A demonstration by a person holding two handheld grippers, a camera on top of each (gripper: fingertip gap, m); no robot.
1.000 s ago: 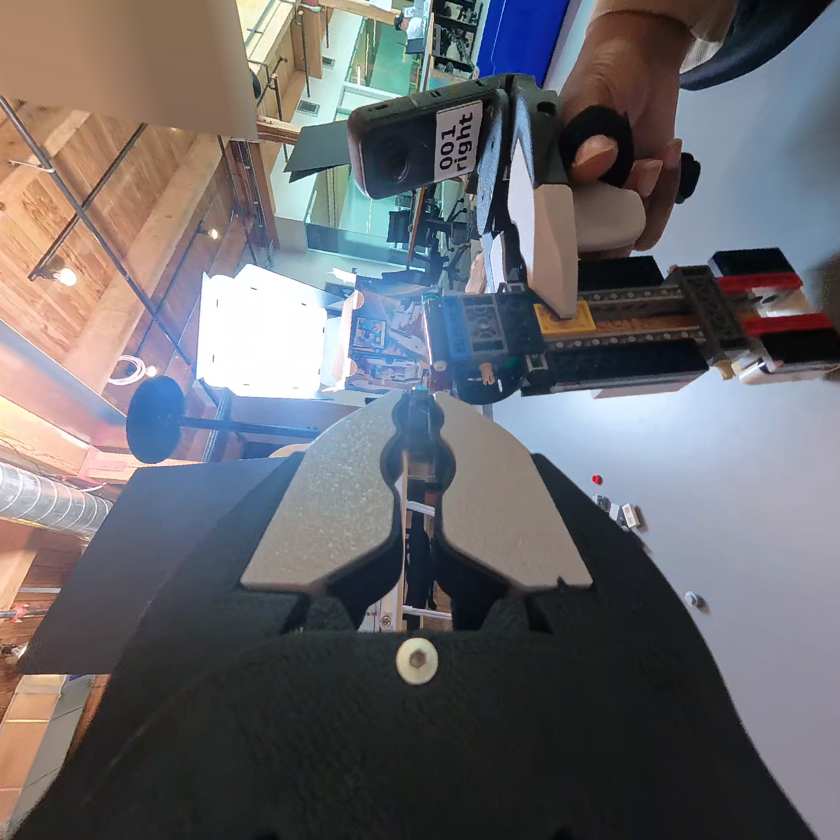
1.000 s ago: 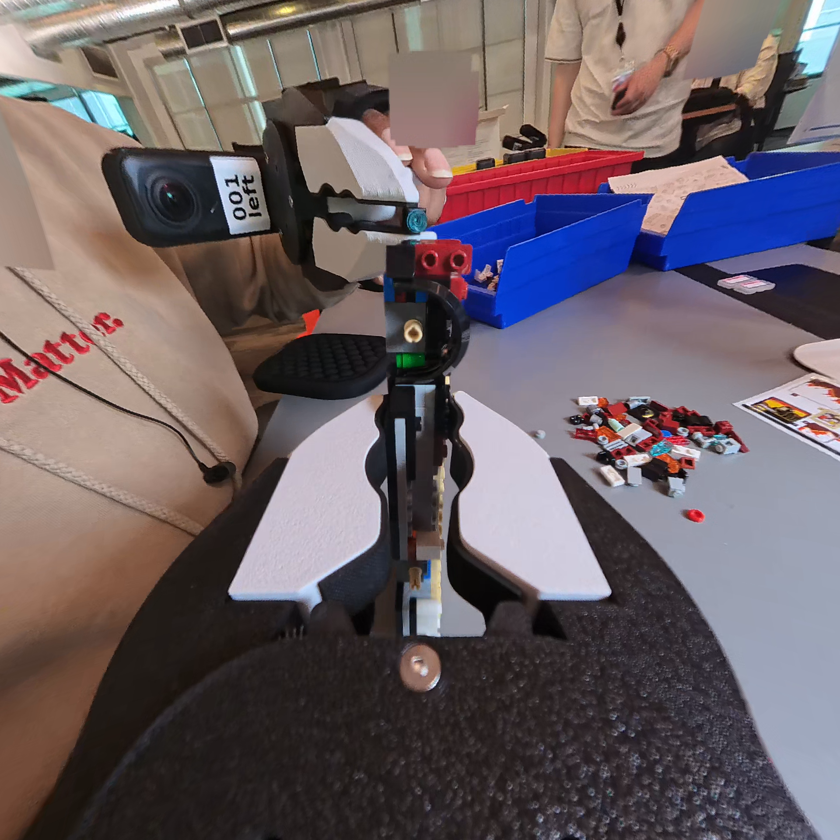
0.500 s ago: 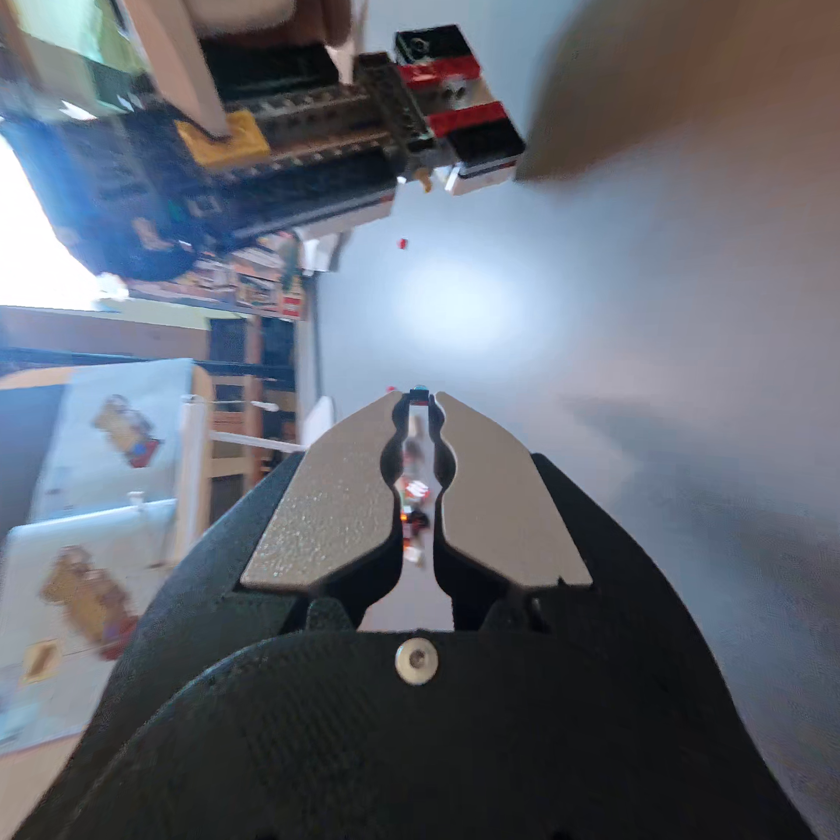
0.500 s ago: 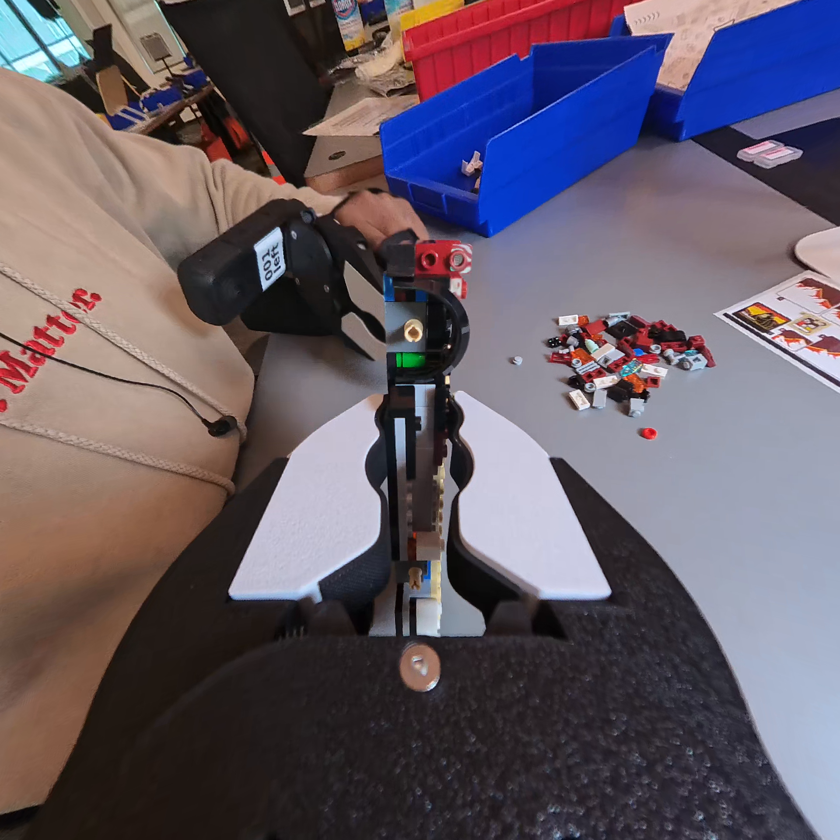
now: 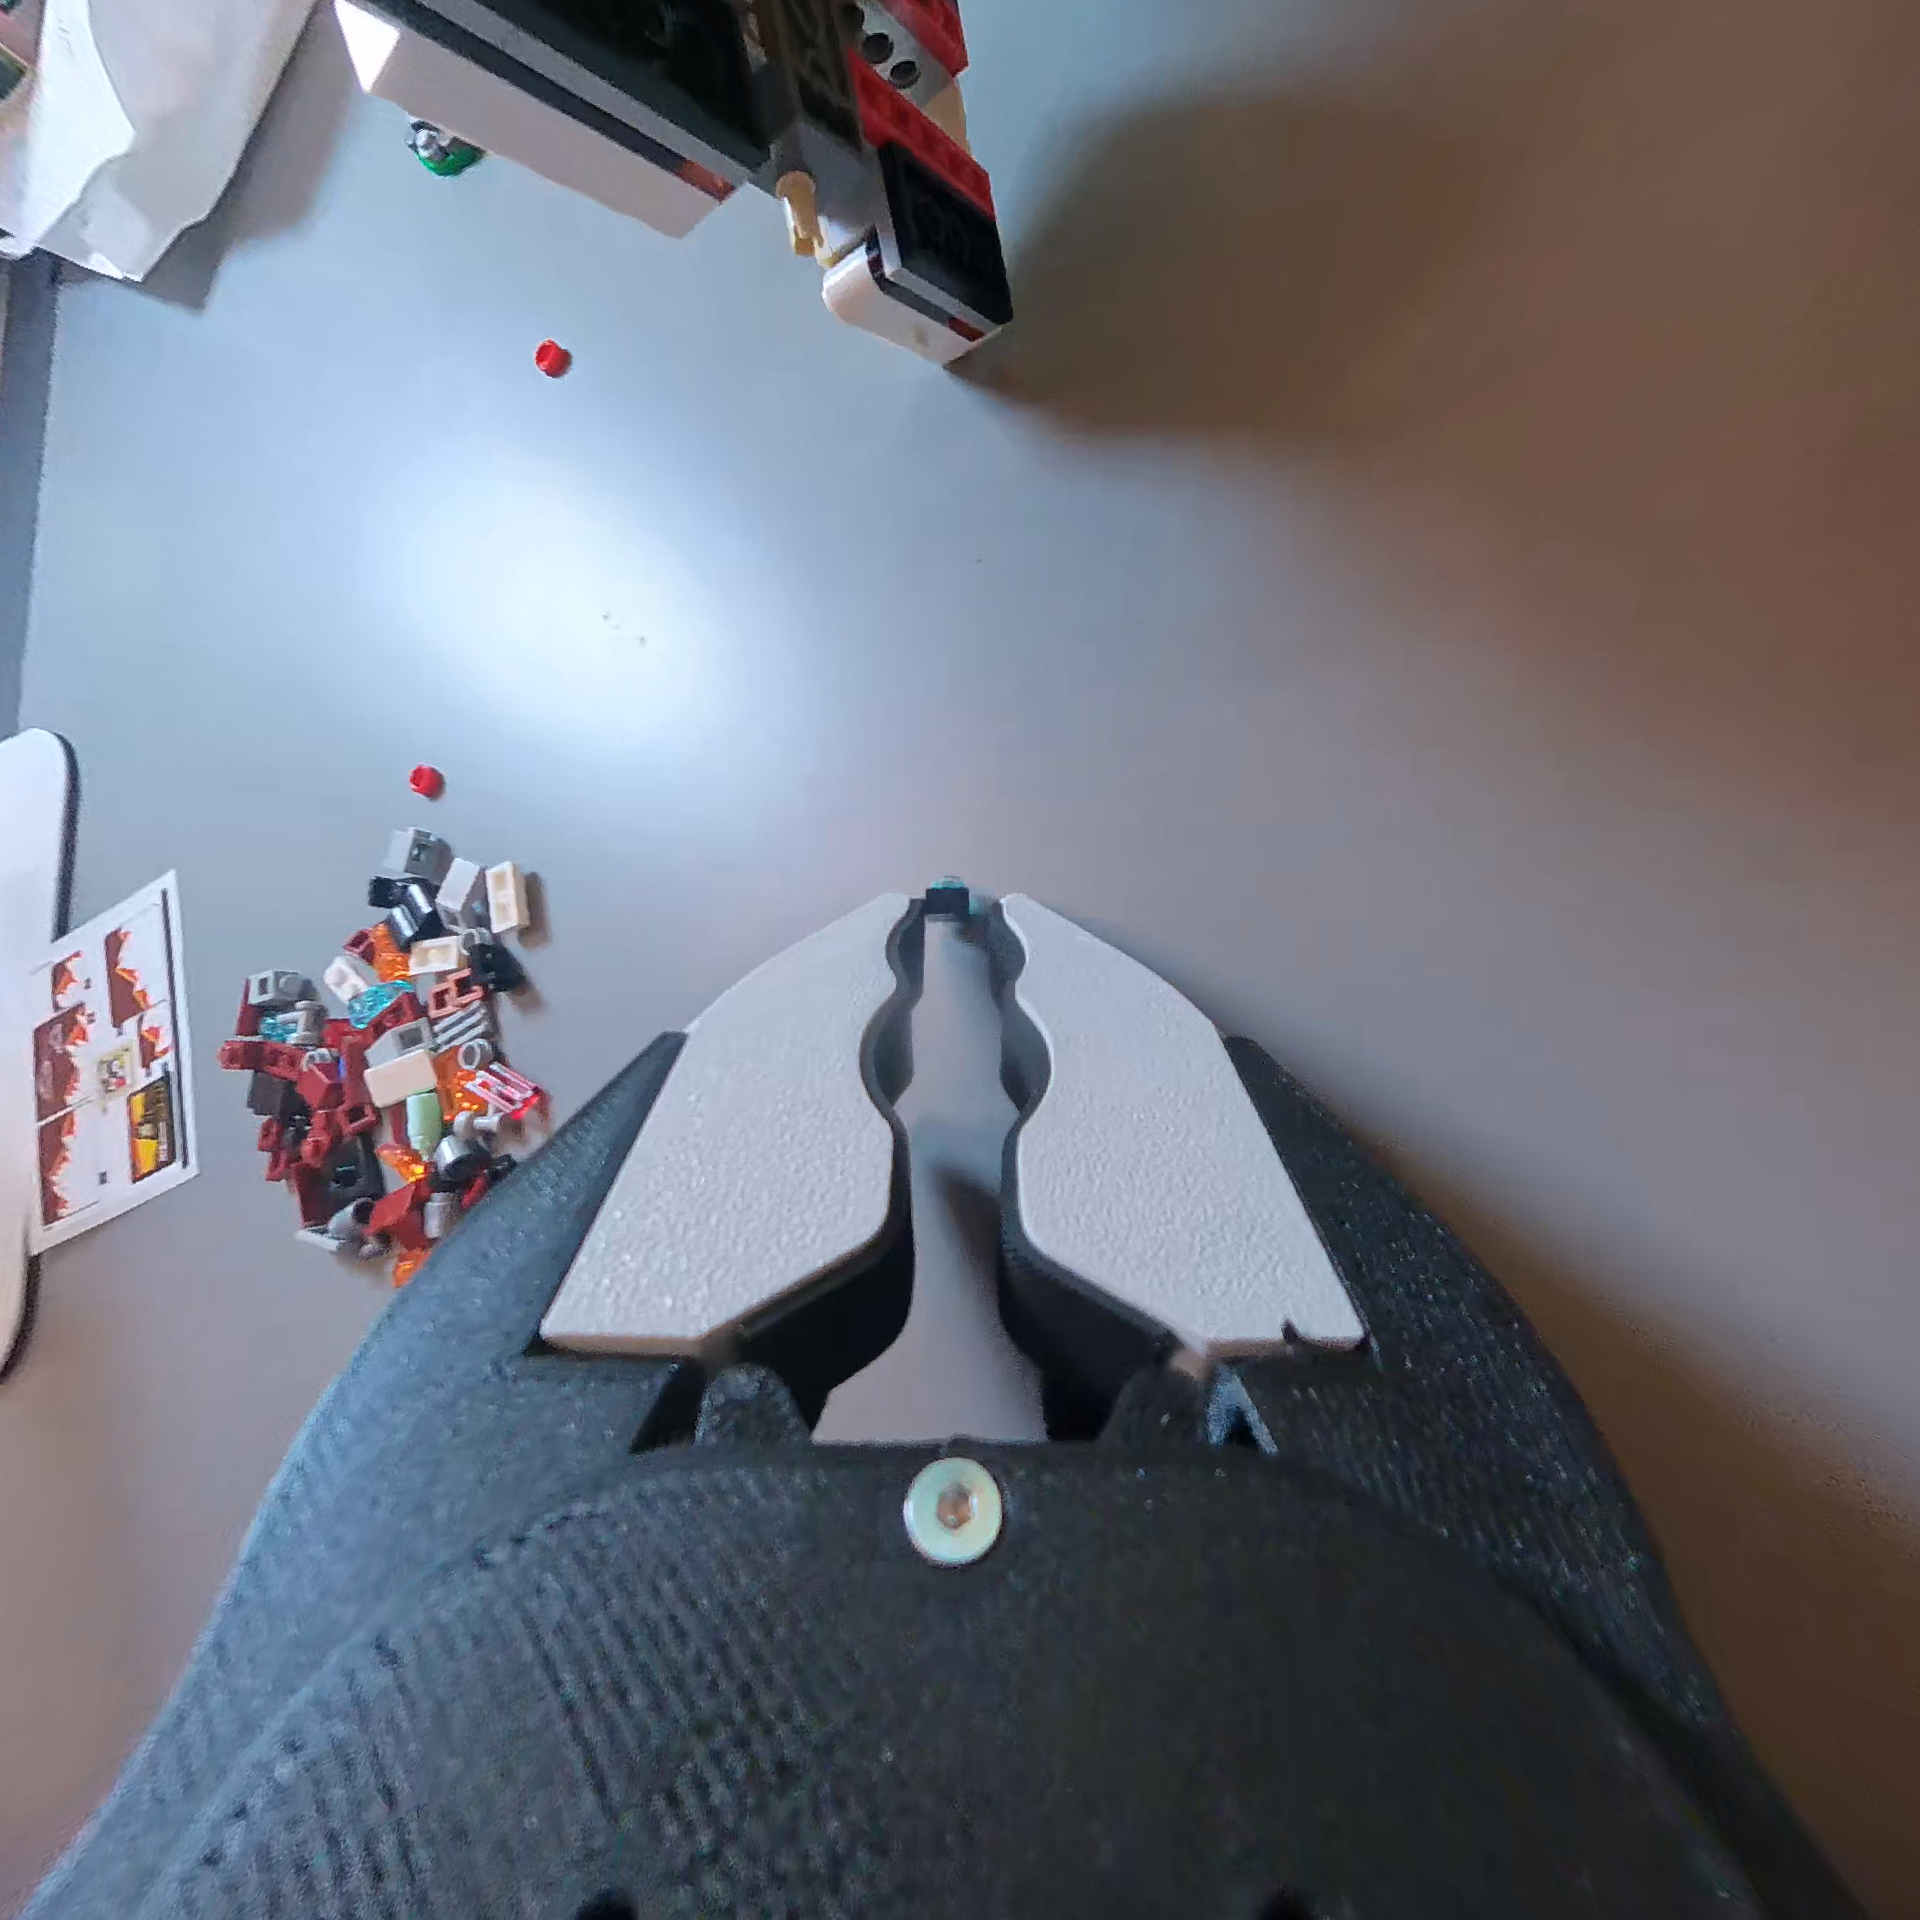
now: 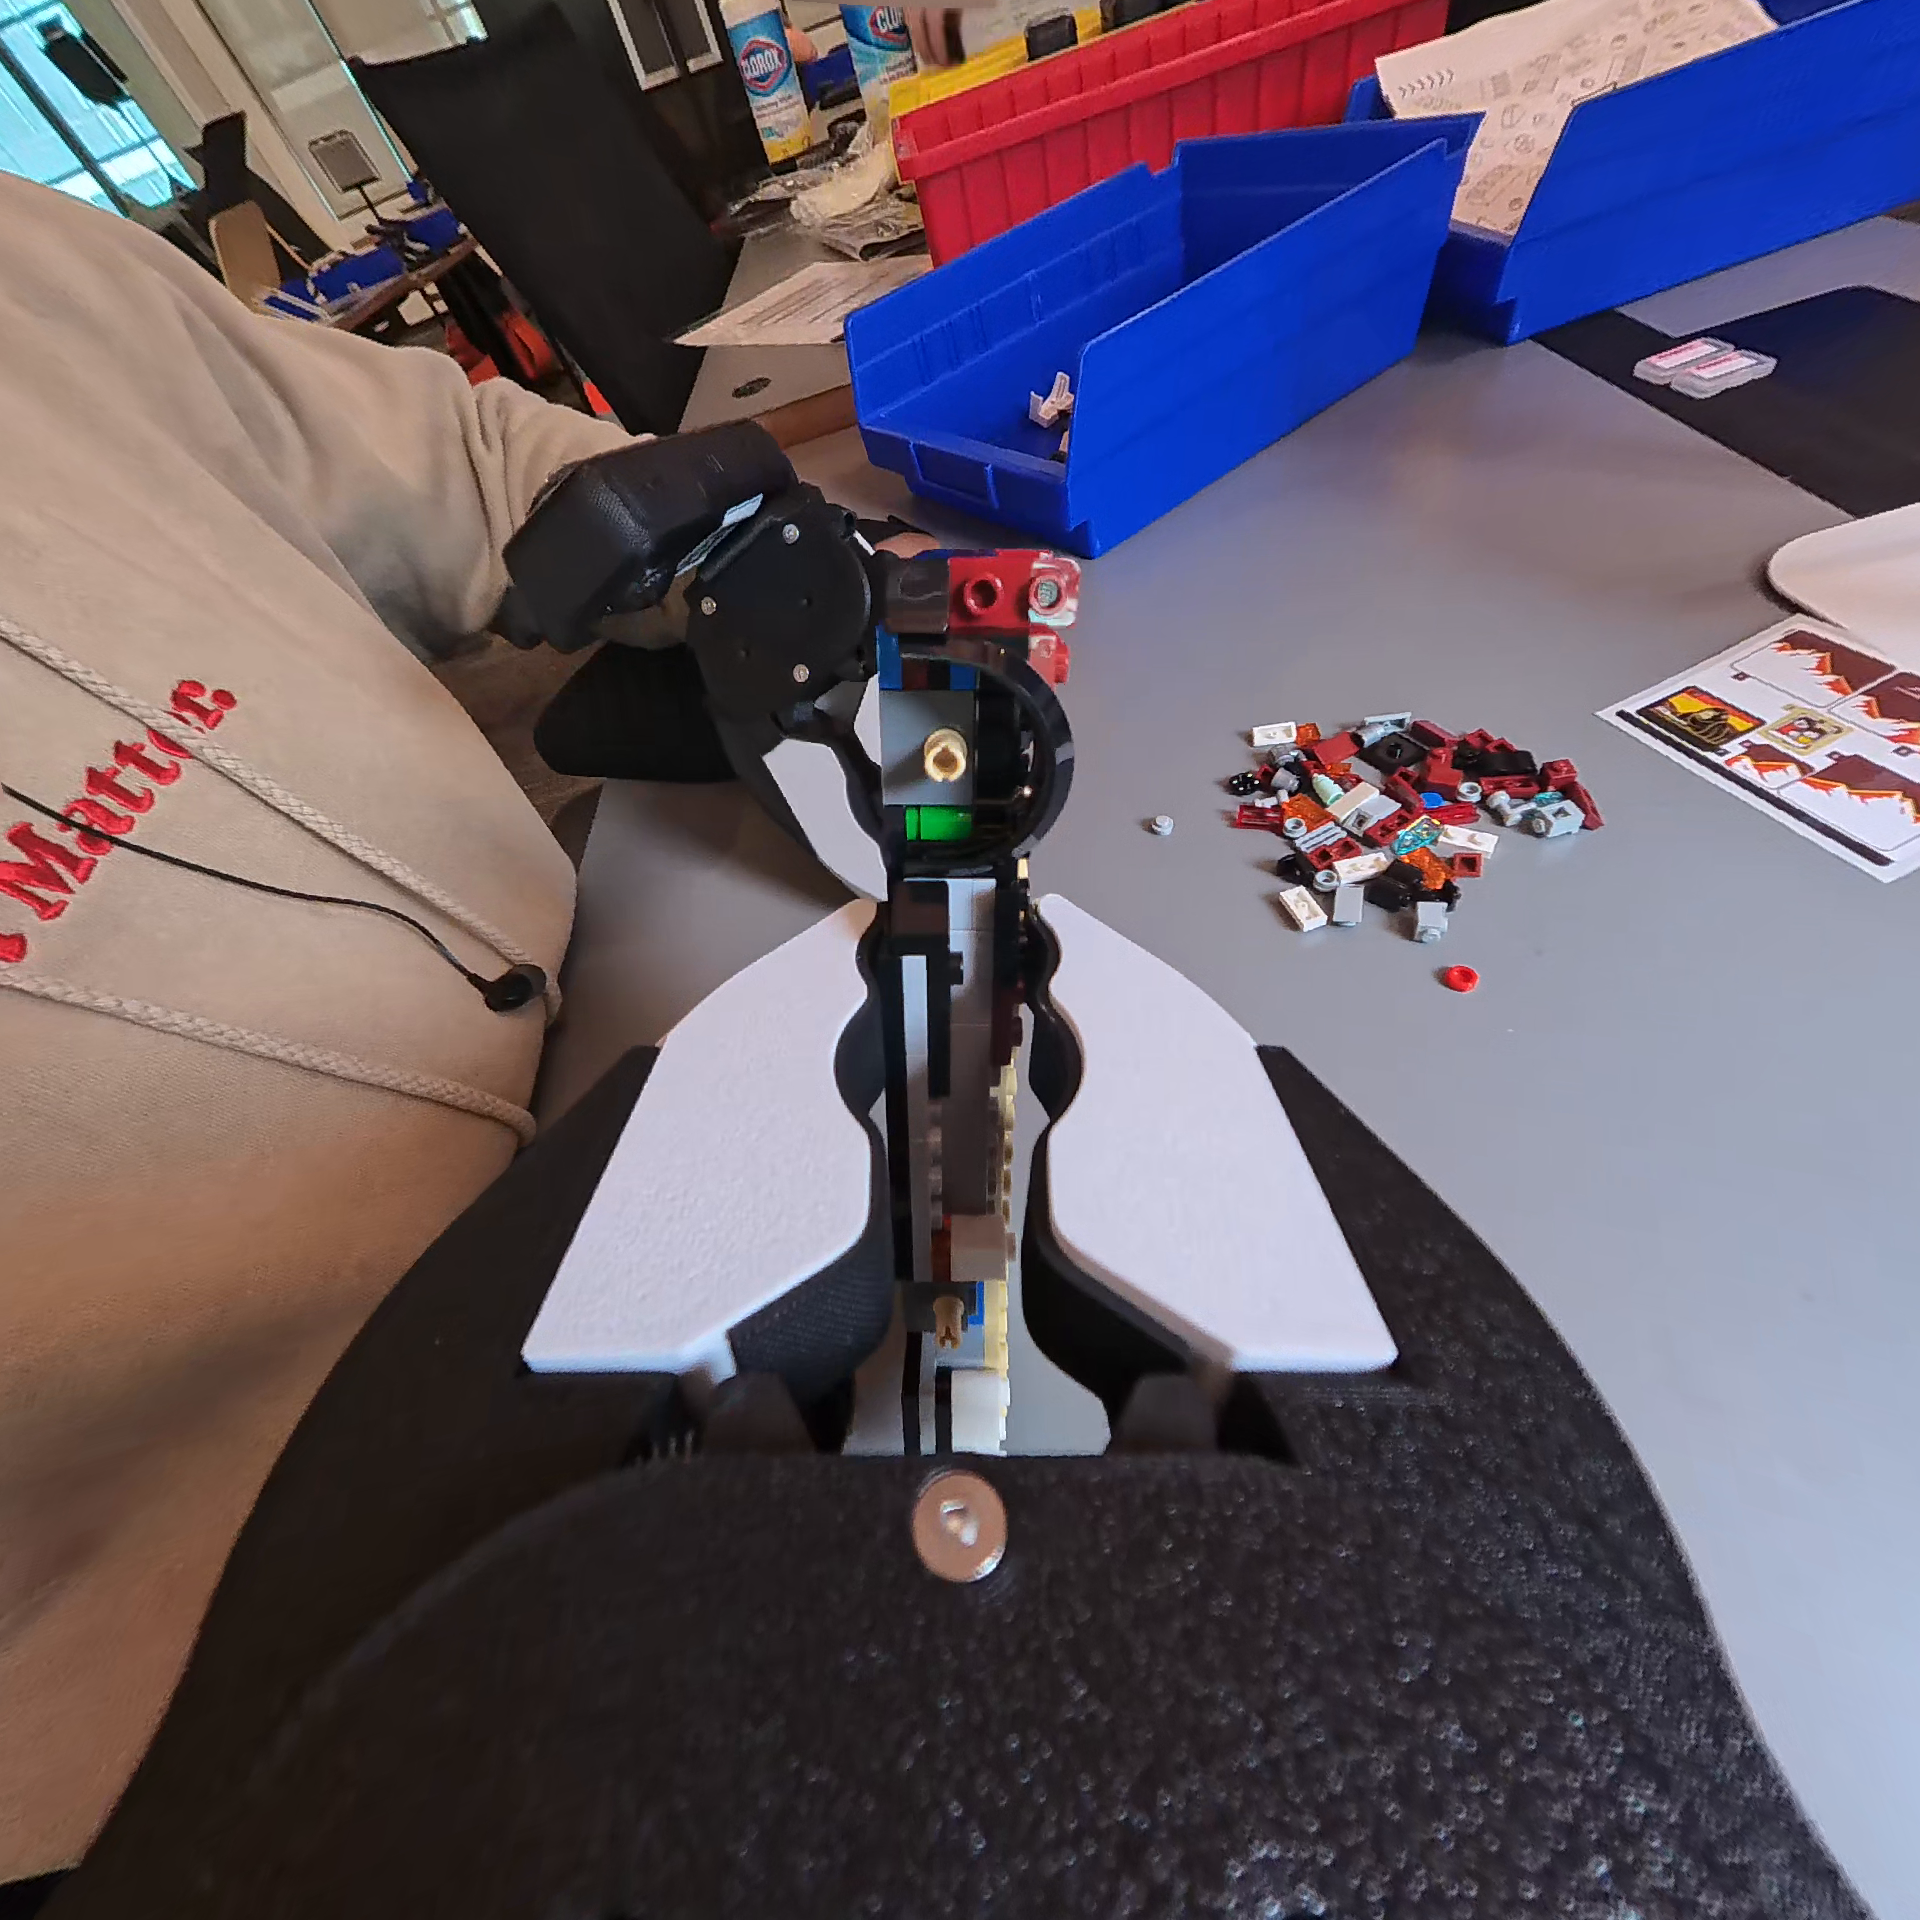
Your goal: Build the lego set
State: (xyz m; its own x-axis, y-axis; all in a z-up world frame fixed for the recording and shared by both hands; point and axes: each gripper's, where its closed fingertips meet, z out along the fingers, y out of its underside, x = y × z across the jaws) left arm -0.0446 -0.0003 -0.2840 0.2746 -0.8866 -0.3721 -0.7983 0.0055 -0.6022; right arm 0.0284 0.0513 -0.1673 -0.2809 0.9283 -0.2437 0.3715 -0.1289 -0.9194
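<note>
The right gripper [image 6: 956, 914] is clamped on a brick model [image 6: 940, 748]. Its two white fingers [image 6: 748, 1122] press the flat sides of a long black, white and grey build that stands on edge. The curved black end and red bricks stick out past the fingertips.

The left gripper [image 5: 961, 909] sits just behind the model on the person's side and points down at the grey table [image 5: 1351, 727]. Its fingers stand only a little apart. A tiny black piece with a teal top [image 5: 948, 902] sits right at the tips, close against one of them. I cannot tell whether both pads are pressing on it.

To the right of the model, well apart from it, a pile of loose bricks [image 6: 1392, 821] lies on the table, mostly dark red, black, white and orange. A single red stud [image 6: 1461, 977] lies just on the near side of the pile. A printed instruction sheet [image 6: 1787, 748] is beyond the pile. Behind the model stand a blue bin [image 6: 1143, 343] and a red bin [image 6: 1091, 135]. The person's beige sweatshirt [image 6: 208, 727] fills the space to the model's left.
</note>
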